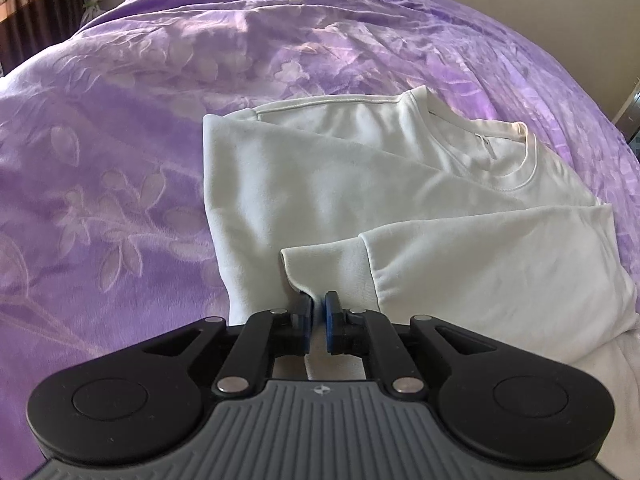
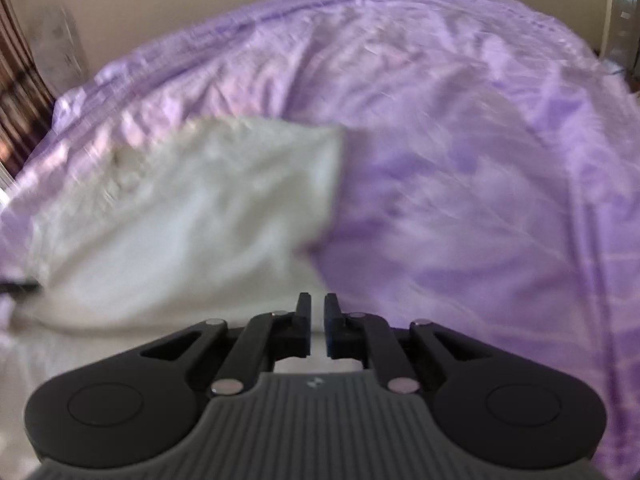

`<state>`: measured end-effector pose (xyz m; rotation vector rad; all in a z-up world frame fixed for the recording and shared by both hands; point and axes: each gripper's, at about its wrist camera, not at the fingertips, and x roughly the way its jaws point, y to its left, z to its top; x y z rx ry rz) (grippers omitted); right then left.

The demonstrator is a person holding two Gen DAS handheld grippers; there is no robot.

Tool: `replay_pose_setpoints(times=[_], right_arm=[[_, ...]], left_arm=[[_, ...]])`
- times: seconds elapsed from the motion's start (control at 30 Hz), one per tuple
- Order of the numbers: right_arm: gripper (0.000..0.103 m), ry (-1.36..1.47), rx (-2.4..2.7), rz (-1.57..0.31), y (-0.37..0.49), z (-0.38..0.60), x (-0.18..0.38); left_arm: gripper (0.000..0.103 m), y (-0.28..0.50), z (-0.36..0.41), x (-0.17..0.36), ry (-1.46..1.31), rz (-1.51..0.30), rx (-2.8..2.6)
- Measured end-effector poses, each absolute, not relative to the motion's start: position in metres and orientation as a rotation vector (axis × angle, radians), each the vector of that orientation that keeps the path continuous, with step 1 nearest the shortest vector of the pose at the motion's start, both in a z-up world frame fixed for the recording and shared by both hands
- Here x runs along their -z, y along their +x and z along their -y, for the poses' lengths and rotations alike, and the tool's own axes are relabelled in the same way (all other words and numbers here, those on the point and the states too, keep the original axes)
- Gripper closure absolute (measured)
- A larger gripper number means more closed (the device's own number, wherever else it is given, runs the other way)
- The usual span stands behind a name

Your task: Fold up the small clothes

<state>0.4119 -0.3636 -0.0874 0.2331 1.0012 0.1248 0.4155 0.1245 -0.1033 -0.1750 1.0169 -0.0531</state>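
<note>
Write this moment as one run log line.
left gripper: shut on sleeve cuff | right gripper: shut | white sweatshirt: on purple bedspread

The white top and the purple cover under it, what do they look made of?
The white top looks like soft matte knit, probably cotton fleece: ribbed cuff and neckband. The purple cover looks like plush or brushed fabric with a slight sheen and an embossed leaf pattern.

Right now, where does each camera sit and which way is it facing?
Left wrist: on the left gripper, looking down along its jaws at the white sweatshirt on the purple bedspread; the jaws pinch a cuff.
Right wrist: on the right gripper, angled down at the bed, blurred; jaws closed at the sweatshirt's edge, grip unclear.
Shared: the sweatshirt, the bedspread and the beige wall behind.
</note>
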Motion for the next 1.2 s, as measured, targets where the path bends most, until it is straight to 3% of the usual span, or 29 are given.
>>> replay_pose_setpoints(times=[0.07, 0.1, 0.13, 0.17, 0.27, 0.3, 0.33, 0.37, 0.57, 0.73, 0.77, 0.8, 0.83, 1.1, 1.17, 1.2], right_arm=[[0.099, 0.275, -0.162, -0.977, 0.426, 0.352, 0.087], [0.094, 0.282, -0.176, -0.966, 0.432, 0.345, 0.088], [0.077, 0.288, -0.185, -0.961, 0.438, 0.340, 0.090], [0.071, 0.293, -0.182, -0.962, 0.445, 0.335, 0.093], [0.076, 0.264, -0.122, -1.029, 0.463, 0.328, 0.116], [0.083, 0.220, -0.069, -1.056, 0.468, 0.328, 0.127], [0.100, 0.199, -0.041, -1.070, 0.470, 0.330, 0.134], [0.103, 0.189, -0.022, -1.081, 0.472, 0.334, 0.140], [0.103, 0.219, 0.083, -1.085, 0.472, 0.369, 0.147], [0.094, 0.253, 0.024, -1.015, 0.460, 0.371, 0.121], [0.089, 0.273, 0.003, -1.005, 0.460, 0.372, 0.119], [0.077, 0.290, -0.022, -1.004, 0.458, 0.369, 0.116], [0.073, 0.292, -0.040, -1.012, 0.456, 0.365, 0.116], [0.071, 0.212, 0.002, -1.076, 0.447, 0.365, 0.143], [0.086, 0.163, 0.038, -1.066, 0.440, 0.362, 0.138], [0.087, 0.117, 0.060, -1.065, 0.438, 0.360, 0.134]], left_arm=[[0.083, 0.416, -0.124, 0.103, -0.168, -1.021, 0.059], [0.080, 0.416, -0.125, 0.102, -0.169, -1.023, 0.065], [0.074, 0.416, -0.126, 0.102, -0.177, -1.024, 0.076], [0.067, 0.416, -0.127, 0.101, -0.188, -1.023, 0.087], [0.057, 0.415, -0.127, 0.100, -0.193, -1.018, 0.117], [0.057, 0.415, -0.126, 0.100, -0.188, -1.014, 0.122], [0.057, 0.415, -0.125, 0.101, -0.180, -1.013, 0.126], [0.057, 0.415, -0.124, 0.101, -0.172, -1.011, 0.127], [0.055, 0.418, -0.124, 0.100, -0.181, -1.002, 0.131], [0.055, 0.414, -0.126, 0.090, -0.170, -0.987, 0.123], [0.055, 0.413, -0.127, 0.088, -0.170, -0.984, 0.121], [0.055, 0.411, -0.128, 0.085, -0.168, -0.983, 0.119], [0.055, 0.409, -0.129, 0.083, -0.164, -0.983, 0.117], [0.055, 0.372, -0.146, 0.029, -0.053, -0.956, 0.086], [0.054, 0.359, -0.151, 0.014, -0.047, -0.939, 0.086], [0.054, 0.354, -0.151, 0.009, -0.046, -0.937, 0.095]])
